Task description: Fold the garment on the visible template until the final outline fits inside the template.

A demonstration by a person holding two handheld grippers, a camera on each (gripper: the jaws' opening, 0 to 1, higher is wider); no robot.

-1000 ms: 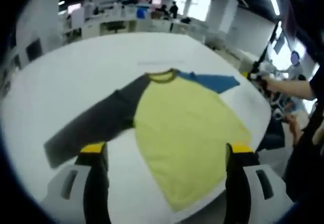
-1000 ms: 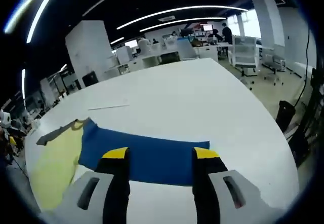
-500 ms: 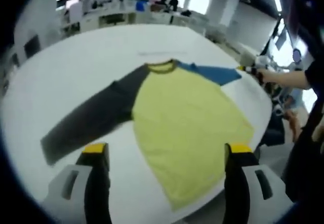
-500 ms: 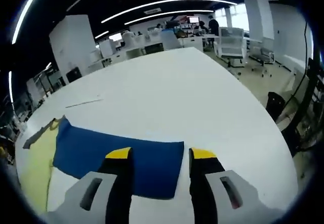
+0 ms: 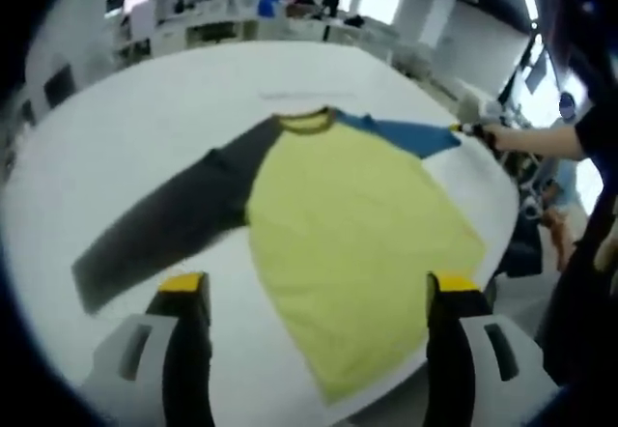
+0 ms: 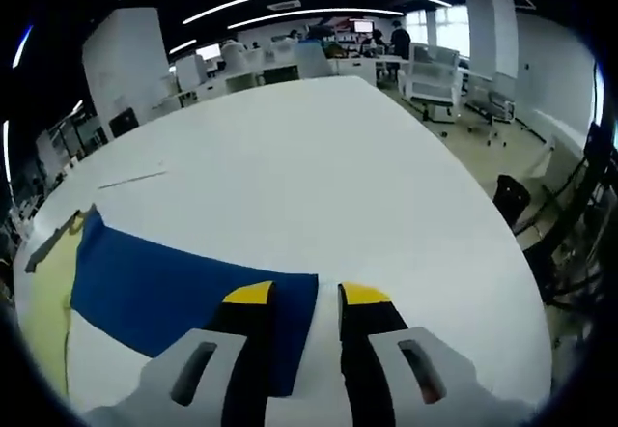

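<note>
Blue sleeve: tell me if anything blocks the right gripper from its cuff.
Nothing visible does. The right gripper is already at the cuff of the blue sleeve, its jaws nearly closed around the edge, with bare table around it.

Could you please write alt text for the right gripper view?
The right hand-held gripper has its yellow-tipped jaws nearly closed around the cuff end of a shirt's blue sleeve, which lies flat on a white table.

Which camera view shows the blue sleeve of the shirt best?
The right gripper view: the blue sleeve lies large and close, its cuff between the jaws. The left gripper view shows it small and far away.
</note>
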